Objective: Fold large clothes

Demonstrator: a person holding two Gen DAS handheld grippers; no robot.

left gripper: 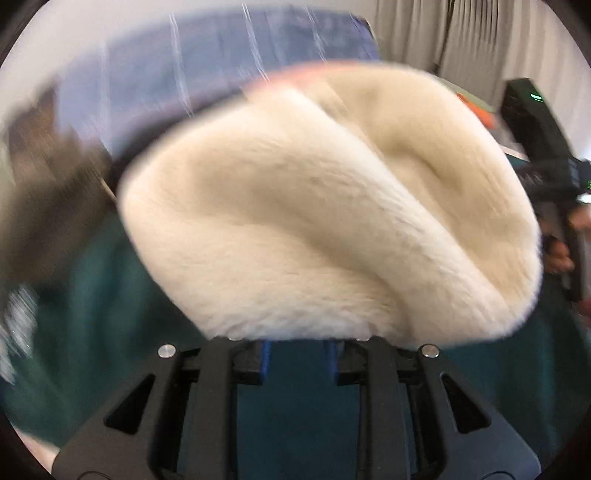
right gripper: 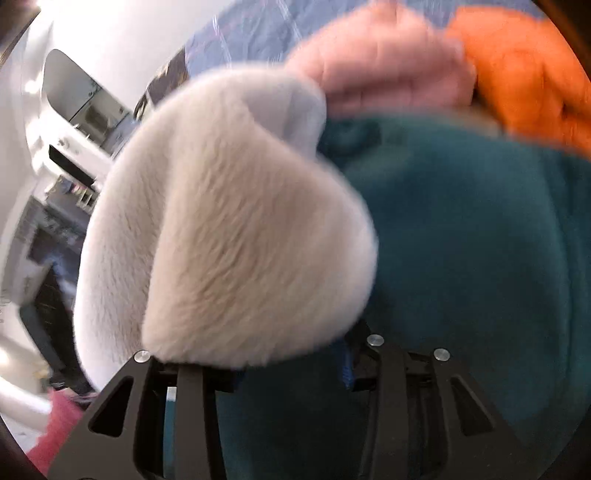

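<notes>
Cream fleece [left gripper: 325, 206] blocking view, teal garment [right gripper: 480, 240], orange cloth [right gripper: 528, 74]

A bright room with white walls and pale curtains

Pale curtains [left gripper: 436, 33] hang in long folds at the back, next to a white wall [left gripper: 576, 110]. A big blue cover [left gripper: 207, 70] with thin white lines is spread out behind. In the other view, a white wall [right gripper: 122, 33] is bright with light, and white shelves [right gripper: 70, 147] with small, blurry things on them stand on the left.
</notes>
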